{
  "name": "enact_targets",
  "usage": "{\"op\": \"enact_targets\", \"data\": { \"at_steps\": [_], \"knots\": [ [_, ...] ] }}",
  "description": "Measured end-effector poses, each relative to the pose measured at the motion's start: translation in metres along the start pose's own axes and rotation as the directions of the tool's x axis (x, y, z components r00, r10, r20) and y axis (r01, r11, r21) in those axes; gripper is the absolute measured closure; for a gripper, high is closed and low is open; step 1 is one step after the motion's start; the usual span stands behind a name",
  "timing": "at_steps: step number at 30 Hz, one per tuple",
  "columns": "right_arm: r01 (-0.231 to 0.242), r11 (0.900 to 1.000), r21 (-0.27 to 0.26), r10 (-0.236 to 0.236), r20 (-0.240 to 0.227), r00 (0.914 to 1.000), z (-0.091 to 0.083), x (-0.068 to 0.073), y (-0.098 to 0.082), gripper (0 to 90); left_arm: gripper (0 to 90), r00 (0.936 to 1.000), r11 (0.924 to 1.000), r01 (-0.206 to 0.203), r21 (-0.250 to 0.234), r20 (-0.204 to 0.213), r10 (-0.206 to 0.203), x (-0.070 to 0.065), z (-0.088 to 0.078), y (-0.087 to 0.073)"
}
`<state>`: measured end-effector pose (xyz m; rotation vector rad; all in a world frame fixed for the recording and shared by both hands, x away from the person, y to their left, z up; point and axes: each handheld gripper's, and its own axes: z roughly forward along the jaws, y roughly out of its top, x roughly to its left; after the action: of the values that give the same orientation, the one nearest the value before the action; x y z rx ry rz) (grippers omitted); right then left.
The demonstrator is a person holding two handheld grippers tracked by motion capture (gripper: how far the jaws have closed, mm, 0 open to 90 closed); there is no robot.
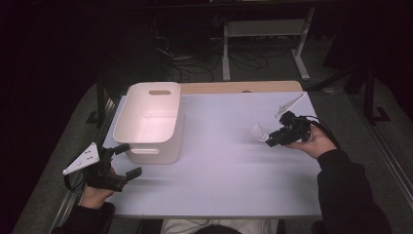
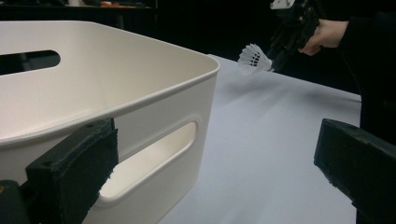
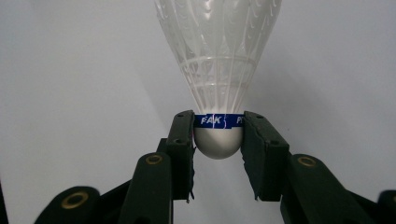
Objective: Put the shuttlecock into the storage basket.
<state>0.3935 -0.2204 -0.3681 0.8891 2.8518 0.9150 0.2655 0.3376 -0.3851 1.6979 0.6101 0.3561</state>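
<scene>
Dark room all round; cables and a white frame on the floor behind, a pale counter [image 1: 219,170] lit in the middle.

Right hand-held gripper [image 1: 269,138] is closed on a white shuttlecock [image 1: 257,132], jaws pinching the rounded cork either side of its blue band; the plastic skirt points away from the jaws. It is held just above the counter at the right side, not resting on it, skirt aimed roughly toward the left.

Left hand-held gripper [image 1: 127,160] is wide open and holds nothing. It sits at the near left corner of the counter, just beside the near wall of a white bin [image 1: 127,116], one jaw close to the bin's handle slot; touching or not, cannot tell.

Progress, as a judgement: the pick-up is done and the shuttlecock is clear of the surface. Left to do, likely: carry it across the open stretch of counter and release it into the bin, which looks empty as far as its interior shows.

Obstacles: none lie on the counter between shuttlecock and bin. The bin's rim must be cleared on the way in. The left hand-held gripper near the front wall is outside the direct path, but close enough to mind.
</scene>
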Motion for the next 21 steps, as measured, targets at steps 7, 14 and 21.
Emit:
{"op": "enact_targets", "data": {
  "at_steps": [7, 14, 21],
  "knots": [
    [0.007, 0.999, -0.036, -0.007, 0.012, 0.9999, -0.009, 0.008, 0.010, 64.4, 0.0, 1.0000, 1.0000, 0.001, -0.003, 0.001, -0.001, 0.000, 0.000, 0.000],
    [0.018, 0.997, -0.079, -0.015, 0.034, 0.9993, -0.016, 0.022, 0.015, 64.4, 0.0, 1.0000, 1.0000, 0.002, -0.004, 0.002, -0.002, 0.000, 0.000, 0.000],
    [0.017, 0.995, -0.094, -0.014, 0.026, 0.9996, -0.016, 0.033, 0.026, 64.4, 0.0, 1.0000, 1.0000, 0.003, -0.005, 0.002, -0.003, 0.000, 0.000, 0.000]
  ]
}}
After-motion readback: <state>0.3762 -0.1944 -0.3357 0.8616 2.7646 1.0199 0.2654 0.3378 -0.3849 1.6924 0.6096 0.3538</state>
